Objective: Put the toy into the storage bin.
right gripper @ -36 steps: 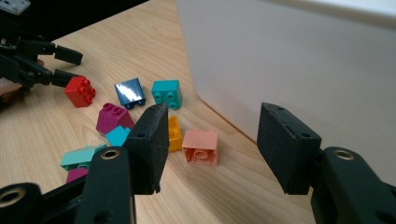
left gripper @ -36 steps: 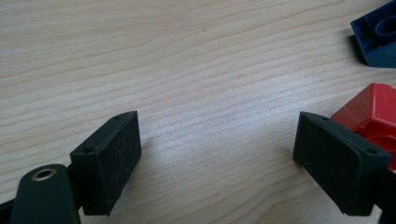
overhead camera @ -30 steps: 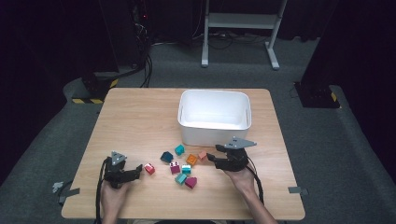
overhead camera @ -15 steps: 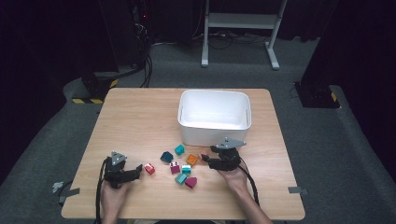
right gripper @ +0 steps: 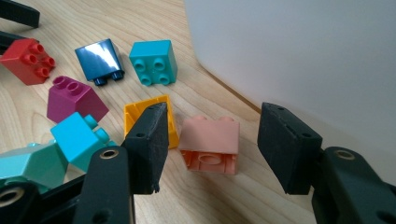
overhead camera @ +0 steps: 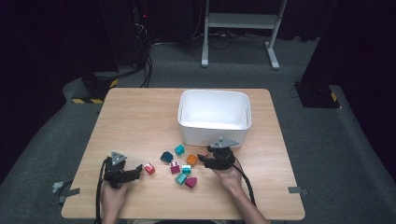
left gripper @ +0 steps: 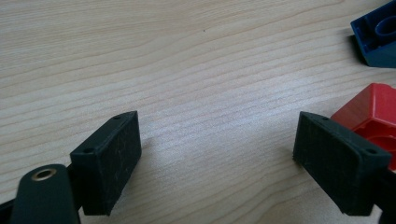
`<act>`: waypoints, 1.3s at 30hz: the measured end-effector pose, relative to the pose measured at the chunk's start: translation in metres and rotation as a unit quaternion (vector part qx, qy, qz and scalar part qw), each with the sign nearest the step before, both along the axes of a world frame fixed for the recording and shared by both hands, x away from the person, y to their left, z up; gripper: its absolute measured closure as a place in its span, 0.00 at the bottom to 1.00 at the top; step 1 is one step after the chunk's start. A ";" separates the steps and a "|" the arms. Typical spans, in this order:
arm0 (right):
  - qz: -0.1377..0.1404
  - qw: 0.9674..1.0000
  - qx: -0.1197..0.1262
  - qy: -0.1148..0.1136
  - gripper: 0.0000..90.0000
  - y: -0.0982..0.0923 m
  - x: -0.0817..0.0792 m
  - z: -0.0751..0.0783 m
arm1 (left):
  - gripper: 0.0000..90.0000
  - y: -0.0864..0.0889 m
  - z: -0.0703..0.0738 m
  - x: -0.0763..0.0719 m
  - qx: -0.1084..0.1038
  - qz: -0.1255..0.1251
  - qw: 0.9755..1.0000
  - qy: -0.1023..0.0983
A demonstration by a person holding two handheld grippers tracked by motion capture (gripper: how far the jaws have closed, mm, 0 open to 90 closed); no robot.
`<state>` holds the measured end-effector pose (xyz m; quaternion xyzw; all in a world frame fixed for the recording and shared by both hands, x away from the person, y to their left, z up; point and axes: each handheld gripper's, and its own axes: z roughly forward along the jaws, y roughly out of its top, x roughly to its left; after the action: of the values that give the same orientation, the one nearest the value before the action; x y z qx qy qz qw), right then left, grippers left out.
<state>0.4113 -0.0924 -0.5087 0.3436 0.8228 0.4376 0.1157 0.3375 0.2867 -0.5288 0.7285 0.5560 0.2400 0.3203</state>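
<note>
Right between the spread jaws of the right gripper [right gripper: 212, 149] sits the salmon brick [right gripper: 210, 144], just beside the orange brick [right gripper: 135, 114], near the white bin [overhead camera: 214, 116]. I'd come down centered so the left jaw clears the orange one, then squeeze. Left gripper [left gripper: 217, 163] sits wide open beside the red brick [left gripper: 373, 112].

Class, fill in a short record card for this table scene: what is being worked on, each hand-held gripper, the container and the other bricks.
Brick in hand: pink brick lying on the table between the open jaws, not gripped
Right hand-held gripper: open, beside the white bin
Left hand-held gripper: open, nothing between the jaws, red brick beside one jaw
Other bricks: orange brick, teal brick
Surface: wooden table
</note>
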 end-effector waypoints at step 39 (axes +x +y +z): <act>0.018 1.000 -0.010 -0.007 0.65 -0.014 -0.010 0.004 | 0.17 0.000 0.000 0.000 0.000 0.000 1.000 0.000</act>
<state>0.4008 -0.1065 -0.5043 0.3245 0.8325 0.4337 0.1166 0.3375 0.2866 -0.5288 0.7284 0.5561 0.2400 0.3202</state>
